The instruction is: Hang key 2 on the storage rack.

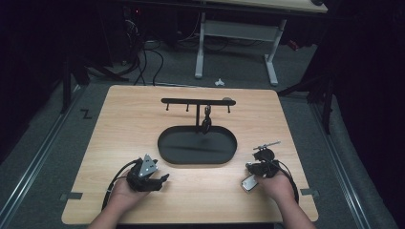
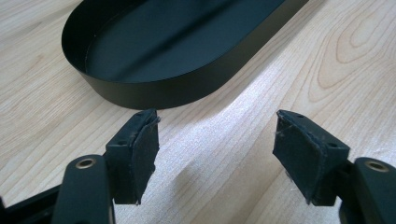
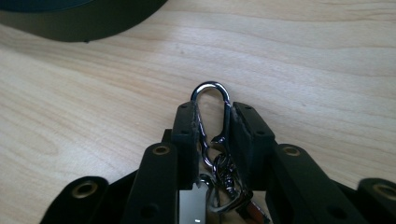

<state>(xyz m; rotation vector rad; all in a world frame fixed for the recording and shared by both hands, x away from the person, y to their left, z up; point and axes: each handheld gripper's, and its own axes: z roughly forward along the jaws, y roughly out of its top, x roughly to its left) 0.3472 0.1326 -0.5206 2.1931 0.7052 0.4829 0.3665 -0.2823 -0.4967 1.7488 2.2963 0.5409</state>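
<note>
My right gripper (image 1: pixel 253 167) (image 3: pixel 212 112) is shut on a silver carabiner (image 3: pixel 210 84) whose loop sticks out past the fingertips. A key ring clip and a silver tag (image 3: pixel 190 207) (image 1: pixel 249 183) hang from it, low over the table's front right. A black oval tray (image 1: pixel 197 160) (image 2: pixel 163 95) (image 3: pixel 84 25) lies mid-table, with a black hook rack (image 1: pixel 197 101) standing at its far side. A dark keychain (image 1: pixel 207 122) hangs from one hook. My left gripper (image 1: pixel 161 180) (image 2: pixel 215 154) stands open and holds nothing, just short of the tray's near left wall.
The wooden table (image 1: pixel 119 124) has bare wood all around the tray. A white desk frame (image 1: pixel 236 45) and cables (image 1: pixel 145 57) stand on the floor beyond the far edge. Tape marks (image 1: pixel 70 195) sit at the front corners.
</note>
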